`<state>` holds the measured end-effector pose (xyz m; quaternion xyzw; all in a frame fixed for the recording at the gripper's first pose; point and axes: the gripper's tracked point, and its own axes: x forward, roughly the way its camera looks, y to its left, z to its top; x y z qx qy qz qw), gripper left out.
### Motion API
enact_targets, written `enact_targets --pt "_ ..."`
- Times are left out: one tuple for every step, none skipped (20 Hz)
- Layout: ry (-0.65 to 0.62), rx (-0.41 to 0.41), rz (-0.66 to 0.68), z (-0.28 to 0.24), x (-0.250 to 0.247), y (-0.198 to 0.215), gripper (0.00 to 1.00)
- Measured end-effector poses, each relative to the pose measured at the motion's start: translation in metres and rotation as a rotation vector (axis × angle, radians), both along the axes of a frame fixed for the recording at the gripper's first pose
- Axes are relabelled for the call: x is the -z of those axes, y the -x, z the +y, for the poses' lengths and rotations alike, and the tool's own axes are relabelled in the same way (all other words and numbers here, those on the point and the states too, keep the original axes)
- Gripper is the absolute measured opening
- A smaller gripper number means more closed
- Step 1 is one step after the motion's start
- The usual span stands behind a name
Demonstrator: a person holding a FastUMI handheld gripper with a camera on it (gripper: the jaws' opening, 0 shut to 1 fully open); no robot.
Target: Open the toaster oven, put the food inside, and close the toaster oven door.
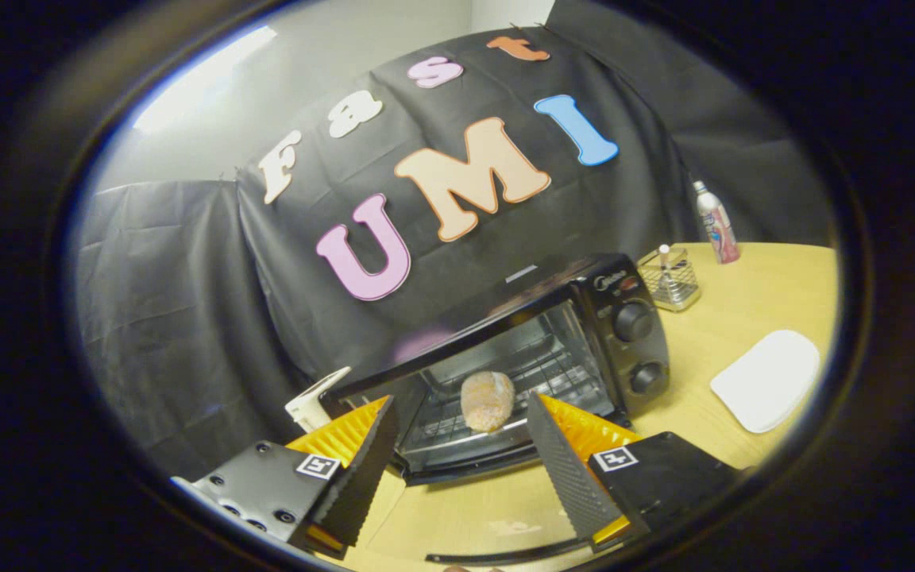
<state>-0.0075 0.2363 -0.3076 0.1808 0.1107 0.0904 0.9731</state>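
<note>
Gripper view: tool (461, 445) spread wide, fingers pinching nothing, hovering low over the worktop (751, 318) and aimed at the toaster oven (553, 342). The oven sits just ahead of the fingers, tilted in this view. Food (488, 401), a round breaded piece, lies on the wire rack (457, 429) inside, framed between the two fingers and beyond their tips. So the food looks delivered; fingers apart likely because nothing is left to carry.

Door (465, 469): seems dropped open toward the tool, but glare makes it hard to be sure. Closing it looks like what remains.

Right of the tool: white plate (767, 380), bare, probably where the food came from. Beyond the oven: wire basket (670, 278) and bottle (716, 222), well apart, not involved.
</note>
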Motion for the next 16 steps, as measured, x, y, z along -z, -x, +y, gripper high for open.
enact_targets --pt "0.012 -0.002 -0.005 -0.004 0.001 0.013 0.99" --pt "0.026 -0.006 -0.006 -0.006 0.004 0.024 0.99" --pt "0.045 -0.014 -0.007 -0.008 0.007 0.035 0.99" --pt "0.069 -0.018 -0.002 -0.009 0.013 0.045 0.99" --pt "0.090 -0.017 0.006 -0.012 0.019 0.053 0.99" --pt "0.108 -0.008 0.017 -0.015 0.027 0.060 0.99" --pt "0.119 -0.003 0.030 -0.017 0.037 0.068 0.99" --pt "0.126 -0.008 0.055 -0.014 0.049 0.075 0.99" --pt "0.135 -0.016 0.082 -0.012 0.061 0.082 0.99" --pt "0.148 -0.021 0.103 -0.011 0.071 0.088 0.99" --pt "0.161 -0.025 0.118 -0.010 0.078 0.094 0.99" --pt "0.176 -0.028 0.129 -0.008 0.086 0.098 0.99" --pt "0.196 -0.031 0.140 -0.008 0.093 0.102 0.99" --pt "0.220 -0.031 0.147 -0.007 0.101 0.104 0.99" --pt "0.246 -0.022 0.152 -0.010 0.105 0.104 0.99" --pt "0.269 -0.008 0.154 -0.013 0.110 0.103 0.99"
